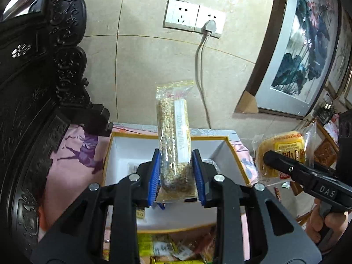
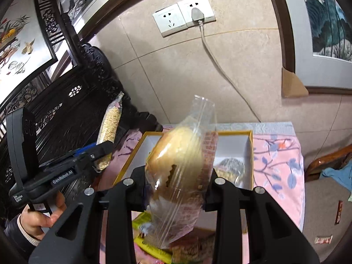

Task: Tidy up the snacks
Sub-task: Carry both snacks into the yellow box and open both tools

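left wrist: left claw [image 1: 177,176] tilted downward, clamping grain bar [image 1: 173,138].

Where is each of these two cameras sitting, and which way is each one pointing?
Left wrist: rides on the left gripper, looking along its blue pads at the grain bar they clamp, over the white box; the right gripper and hand show at the right.
Right wrist: rides on the right gripper, looking at the bagged bun it grips; the left hand shows at the left.
Shared: box, both snacks, wall socket.
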`<move>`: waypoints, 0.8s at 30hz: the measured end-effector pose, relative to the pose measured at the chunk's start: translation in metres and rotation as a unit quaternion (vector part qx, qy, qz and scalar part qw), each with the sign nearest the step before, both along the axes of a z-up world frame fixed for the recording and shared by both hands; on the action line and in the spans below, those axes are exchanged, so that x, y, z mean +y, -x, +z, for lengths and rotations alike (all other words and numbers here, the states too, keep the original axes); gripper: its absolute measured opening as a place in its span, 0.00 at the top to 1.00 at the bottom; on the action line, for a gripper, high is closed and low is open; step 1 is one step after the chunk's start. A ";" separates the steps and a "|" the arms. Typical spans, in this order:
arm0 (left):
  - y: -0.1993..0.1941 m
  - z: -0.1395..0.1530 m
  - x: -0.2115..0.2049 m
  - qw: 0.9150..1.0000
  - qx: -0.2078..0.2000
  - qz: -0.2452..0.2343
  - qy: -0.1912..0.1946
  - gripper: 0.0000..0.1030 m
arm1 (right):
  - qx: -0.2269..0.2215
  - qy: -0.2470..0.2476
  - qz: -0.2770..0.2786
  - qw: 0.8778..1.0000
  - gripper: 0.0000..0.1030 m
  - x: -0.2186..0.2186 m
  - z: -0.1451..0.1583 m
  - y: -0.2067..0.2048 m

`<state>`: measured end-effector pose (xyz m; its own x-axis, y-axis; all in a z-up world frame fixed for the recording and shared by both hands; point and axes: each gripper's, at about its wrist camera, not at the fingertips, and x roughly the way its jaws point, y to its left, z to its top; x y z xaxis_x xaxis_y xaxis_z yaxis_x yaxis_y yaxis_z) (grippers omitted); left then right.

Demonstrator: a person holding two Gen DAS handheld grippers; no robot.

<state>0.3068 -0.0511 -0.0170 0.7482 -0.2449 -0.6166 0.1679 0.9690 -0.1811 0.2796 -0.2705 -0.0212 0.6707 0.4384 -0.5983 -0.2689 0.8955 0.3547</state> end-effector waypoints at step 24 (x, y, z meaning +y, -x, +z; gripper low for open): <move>0.012 0.019 0.004 0.996 -0.015 0.072 -0.054 0.02 | -0.007 0.068 -0.032 0.997 0.01 0.018 0.002 0.017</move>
<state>0.2943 -0.0475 0.0020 0.7894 -0.0667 -0.6102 0.0289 0.9970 -0.0716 0.2631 -0.2528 -0.0191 0.7032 0.3097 -0.6399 -0.2131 0.9506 0.2259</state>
